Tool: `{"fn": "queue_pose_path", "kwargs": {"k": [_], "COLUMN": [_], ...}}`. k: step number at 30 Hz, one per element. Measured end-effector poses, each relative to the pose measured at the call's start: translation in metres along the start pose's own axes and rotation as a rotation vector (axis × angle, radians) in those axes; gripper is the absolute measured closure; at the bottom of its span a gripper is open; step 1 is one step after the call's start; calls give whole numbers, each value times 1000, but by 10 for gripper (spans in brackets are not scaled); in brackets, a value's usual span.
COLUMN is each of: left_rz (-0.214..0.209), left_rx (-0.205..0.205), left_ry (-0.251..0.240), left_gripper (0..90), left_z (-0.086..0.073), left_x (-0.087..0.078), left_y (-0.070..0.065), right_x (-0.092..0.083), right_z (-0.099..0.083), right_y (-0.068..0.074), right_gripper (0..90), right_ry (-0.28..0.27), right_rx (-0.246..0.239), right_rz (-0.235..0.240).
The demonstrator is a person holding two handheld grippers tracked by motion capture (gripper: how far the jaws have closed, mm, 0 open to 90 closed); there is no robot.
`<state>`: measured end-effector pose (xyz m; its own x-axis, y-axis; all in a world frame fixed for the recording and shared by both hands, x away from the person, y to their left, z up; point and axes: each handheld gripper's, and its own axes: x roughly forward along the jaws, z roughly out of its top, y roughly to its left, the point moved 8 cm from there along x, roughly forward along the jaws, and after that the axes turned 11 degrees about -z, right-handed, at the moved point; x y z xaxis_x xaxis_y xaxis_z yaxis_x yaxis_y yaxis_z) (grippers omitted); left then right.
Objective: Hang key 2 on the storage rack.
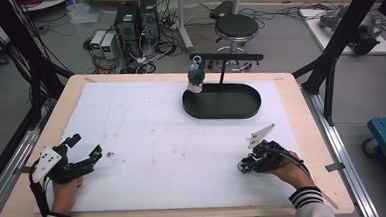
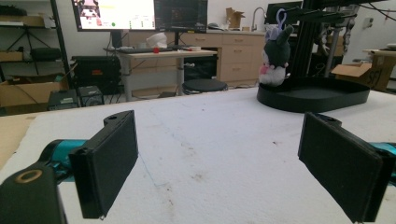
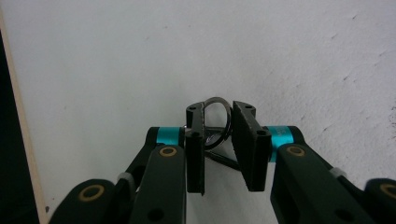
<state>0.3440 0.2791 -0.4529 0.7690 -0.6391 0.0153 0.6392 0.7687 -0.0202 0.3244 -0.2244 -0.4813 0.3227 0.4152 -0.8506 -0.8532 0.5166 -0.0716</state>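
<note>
High view had both tools low over the white mat (image 1: 147, 136) on the table (image 1: 301, 113), the left tool (image 1: 85, 146) spread wide at the near left with nothing between its jaws, the right tool (image 1: 243, 166) at the near right, too small and dark there to read. Right gripper view settled it: the right tool (image 3: 217, 126) was pointed down at the mat with its jaws drawn close, a thin metal ring (image 3: 217, 119) standing on edge between the pads (image 3: 250, 137), which looked to be touching it on both sides. That ring was a slim dark wire loop, rounded at the top, lying at the near right of the mat. Left gripper view looked level across the mat between two wide-apart pads (image 2: 109, 161) to a black oval tray (image 2: 317, 95) at the far side, where a small dark-and-white plush toy (image 2: 275, 56) with a blue loop on top stood on the tray's left end.
</note>
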Motion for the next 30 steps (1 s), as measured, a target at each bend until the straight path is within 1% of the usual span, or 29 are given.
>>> {"fn": "queue_pose_path", "kwargs": {"k": [2, 8, 12, 19, 20, 24, 26, 30], "left_rz": [0, 0, 0, -1, -1, -1, -1, -1], "left_rx": [-1, 1, 1, 0, 0, 0, -1, 0], "left_ry": [-1, 1, 0, 1, 1, 1, 1, 2], "left_gripper": [125, 125, 125, 125, 125, 124, 125, 125], "left_z": [0, 0, 0, 0, 0, 0, 0, 0], "left_x": [0, 0, 0, 0, 0, 0, 0, 0], "left_y": [0, 0, 0, 0, 0, 0, 0, 0], "right_x": [-1, -2, -3, -4, -5, -5, -5, -5], "right_z": [0, 0, 1, 1, 2, 3, 4, 4], "right_y": [0, 1, 2, 4, 3, 3, 4, 5], "right_gripper": [778, 816, 850, 861, 864, 873, 878, 881], "right_ry": [-3, -7, -9, -8, -8, -10, 1, 3], "right_rx": [-5, -2, 7, 12, 4, 0, 6, 12], "right_rz": [6, 11, 25, 40, 37, 44, 47, 48]}}
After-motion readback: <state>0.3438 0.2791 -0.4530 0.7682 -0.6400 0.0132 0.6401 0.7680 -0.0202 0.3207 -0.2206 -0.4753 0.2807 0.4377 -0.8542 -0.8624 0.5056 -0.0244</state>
